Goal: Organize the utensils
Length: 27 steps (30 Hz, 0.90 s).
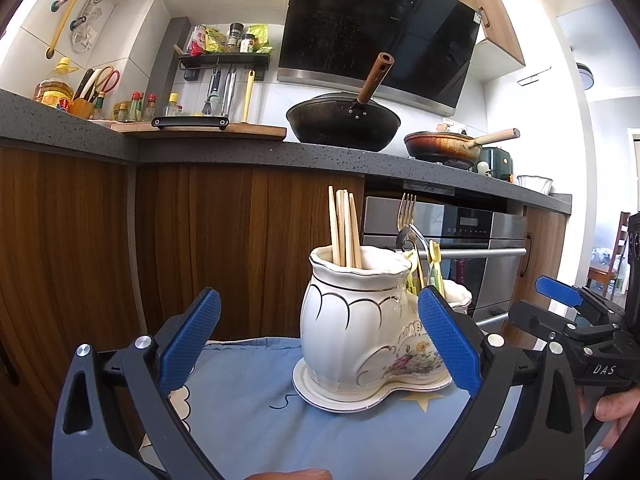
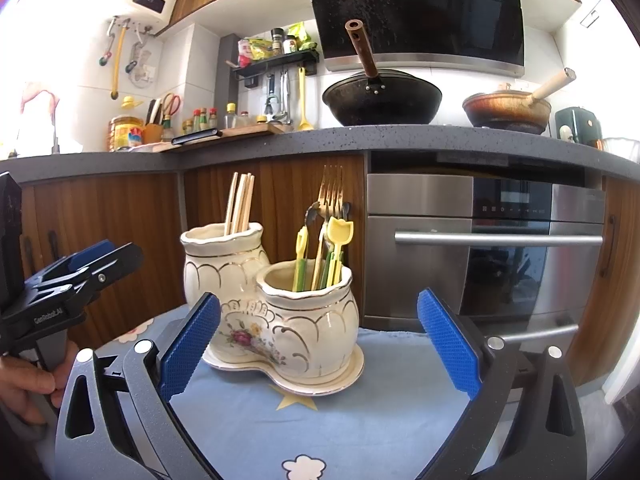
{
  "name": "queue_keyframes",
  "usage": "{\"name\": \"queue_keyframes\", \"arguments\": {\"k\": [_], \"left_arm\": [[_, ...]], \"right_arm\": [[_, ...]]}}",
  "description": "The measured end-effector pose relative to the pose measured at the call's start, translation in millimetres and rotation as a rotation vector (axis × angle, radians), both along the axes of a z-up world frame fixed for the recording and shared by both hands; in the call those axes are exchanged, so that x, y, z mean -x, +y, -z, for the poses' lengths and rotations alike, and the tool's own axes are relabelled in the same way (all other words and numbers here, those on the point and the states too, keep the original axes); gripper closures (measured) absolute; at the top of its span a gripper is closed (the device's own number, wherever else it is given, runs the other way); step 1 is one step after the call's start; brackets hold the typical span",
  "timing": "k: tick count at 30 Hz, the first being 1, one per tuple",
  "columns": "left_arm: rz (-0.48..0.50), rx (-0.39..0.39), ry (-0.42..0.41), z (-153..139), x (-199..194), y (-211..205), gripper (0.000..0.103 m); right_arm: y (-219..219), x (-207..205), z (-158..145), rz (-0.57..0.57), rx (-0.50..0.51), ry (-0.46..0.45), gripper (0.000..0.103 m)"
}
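- One white double-pot holder (image 2: 276, 320) stands on the blue-clothed surface (image 2: 360, 412).
- Its taller pot holds four chopsticks (image 2: 239, 203); the shorter holds forks (image 2: 332, 192) and yellow-green utensils (image 2: 340, 236).
- Left gripper (image 1: 320, 340) and right gripper (image 2: 318, 340), marked "DAS", are both spread wide, holding nothing.

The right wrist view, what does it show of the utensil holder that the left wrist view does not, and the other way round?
Only the right wrist view shows the shorter pot's inside, with the yellow-green utensils and forks standing in it. Only the left wrist view shows the right gripper from the side. Both show the chopsticks in the taller pot, the blue cloth, and open grippers holding nothing.
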<state>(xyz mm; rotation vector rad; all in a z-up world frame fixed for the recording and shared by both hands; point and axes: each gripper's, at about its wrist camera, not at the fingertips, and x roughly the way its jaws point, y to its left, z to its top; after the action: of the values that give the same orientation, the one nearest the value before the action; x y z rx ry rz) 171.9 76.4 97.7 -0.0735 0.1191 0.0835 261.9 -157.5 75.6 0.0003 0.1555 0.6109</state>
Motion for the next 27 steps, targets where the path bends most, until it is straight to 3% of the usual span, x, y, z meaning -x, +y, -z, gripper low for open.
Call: {"name": "queue_keyframes", "arguments": {"k": [27], "left_arm": [[-0.02, -0.015, 0.005, -0.4, 0.4, -1.6, 0.005]], "right_arm": [[0.0, 1.3, 0.3, -0.002, 0.002, -0.003, 0.005]]}}
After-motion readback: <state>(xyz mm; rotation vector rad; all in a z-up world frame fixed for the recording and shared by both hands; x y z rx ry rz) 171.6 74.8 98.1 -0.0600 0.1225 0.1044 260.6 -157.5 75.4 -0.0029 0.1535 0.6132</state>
